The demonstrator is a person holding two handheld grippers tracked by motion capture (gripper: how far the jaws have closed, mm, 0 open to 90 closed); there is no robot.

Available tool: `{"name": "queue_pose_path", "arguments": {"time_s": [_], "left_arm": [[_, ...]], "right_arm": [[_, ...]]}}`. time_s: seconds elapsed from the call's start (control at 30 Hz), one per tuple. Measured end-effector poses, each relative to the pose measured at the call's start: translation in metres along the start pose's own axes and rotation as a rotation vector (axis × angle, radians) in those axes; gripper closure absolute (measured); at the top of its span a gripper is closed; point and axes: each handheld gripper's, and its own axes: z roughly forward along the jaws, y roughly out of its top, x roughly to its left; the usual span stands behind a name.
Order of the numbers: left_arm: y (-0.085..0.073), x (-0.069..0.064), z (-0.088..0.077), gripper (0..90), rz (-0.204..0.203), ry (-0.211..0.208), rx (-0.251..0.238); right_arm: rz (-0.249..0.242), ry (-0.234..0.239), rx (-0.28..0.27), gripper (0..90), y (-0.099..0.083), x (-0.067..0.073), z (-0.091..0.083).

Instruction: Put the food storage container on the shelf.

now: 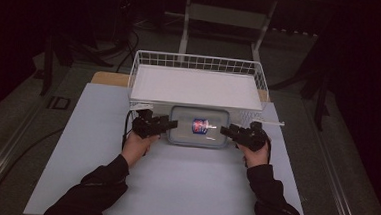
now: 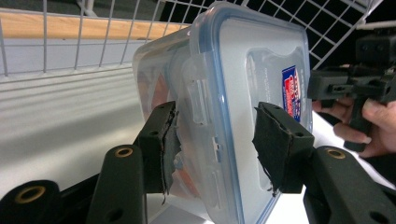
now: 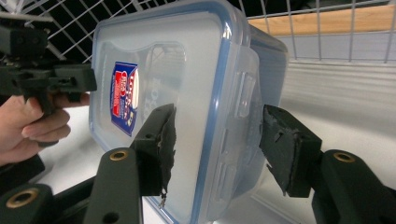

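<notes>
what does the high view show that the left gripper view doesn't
High view: the whole table, both sleeves and the basket's full rim. Left gripper view: the latch on the box up close, with the left gripper's jaws astride the box's edge. Both: the box, its label, the basket and the right gripper at the box's far end.

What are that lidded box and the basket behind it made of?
The lidded box looks like clear, glossy plastic: its walls are see-through, the lid frosted, with a blue rim seal and moulded snap latches. The basket seems to be white-coated metal wire, judging by its thin, straight grid of rods. The coating could be paint or plastic; I cannot tell which.
</notes>
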Motion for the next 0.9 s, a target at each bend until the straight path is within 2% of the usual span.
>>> {"name": "queue_pose_path", "arguments": {"time_s": [0.13, 0.23, 0.27, 0.3, 0.33, 0.37, 0.43, 0.53, 0.6, 0.67, 0.73, 0.8, 0.83, 0.9], "left_arm": [[-0.001, 0.002, 0.000, 48.9, 0.015, 0.028, -0.018], [-0.001, 0.002, 0.003, 48.3, 0.032, 0.072, -0.006], [-0.001, 0.002, 0.003, 48.3, 0.032, 0.072, -0.006], [-0.003, 0.005, 0.007, 48.3, 0.033, 0.094, 0.006], [-0.004, 0.006, 0.007, 46.5, 0.010, 0.097, 0.000], [-0.005, 0.007, 0.008, 46.2, -0.016, 0.086, -0.004], [-0.005, 0.006, 0.009, 46.0, -0.032, 0.078, -0.005], [-0.004, 0.006, 0.008, 44.1, 0.002, 0.097, 0.007], [-0.004, 0.004, 0.006, 41.8, 0.013, 0.095, 0.009], [-0.004, 0.003, 0.003, 41.6, 0.024, 0.089, 0.006], [-0.005, 0.001, -0.001, 37.6, 0.015, 0.085, 0.004], [-0.008, -0.003, -0.006, 32.4, 0.037, 0.046, 0.006], [-0.009, -0.006, -0.009, 30.4, 0.050, 0.046, 0.011], [-0.012, -0.010, -0.014, 27.1, 0.061, 0.018, 0.027]], "right_arm": [[0.018, -0.036, -0.020, 44.7, 0.000, 0.003, 0.003], [0.028, -0.062, -0.021, 43.8, -0.001, 0.004, 0.005], [0.028, -0.062, -0.021, 43.8, -0.001, 0.004, 0.005], [0.033, -0.065, -0.010, 41.2, -0.001, 0.004, 0.007], [0.019, -0.115, 0.009, 37.1, -0.003, 0.009, 0.014], [0.045, -0.120, 0.001, 39.7, -0.002, 0.009, 0.014], [0.042, -0.128, -0.001, 39.6, -0.001, 0.007, 0.015], [0.035, -0.142, 0.005, 39.2, 0.000, 0.011, 0.016], [0.008, -0.155, -0.006, 38.8, 0.001, 0.013, 0.014], [0.002, -0.165, -0.011, 38.2, 0.001, 0.015, 0.012], [-0.018, -0.166, -0.014, 36.8, 0.002, 0.019, 0.008], [-0.022, -0.164, -0.008, 36.7, 0.002, 0.022, 0.004], [-0.030, -0.164, -0.002, 36.6, 0.001, 0.024, 0.003], [-0.041, -0.160, -0.003, 36.4, 0.000, 0.030, -0.001]]}}
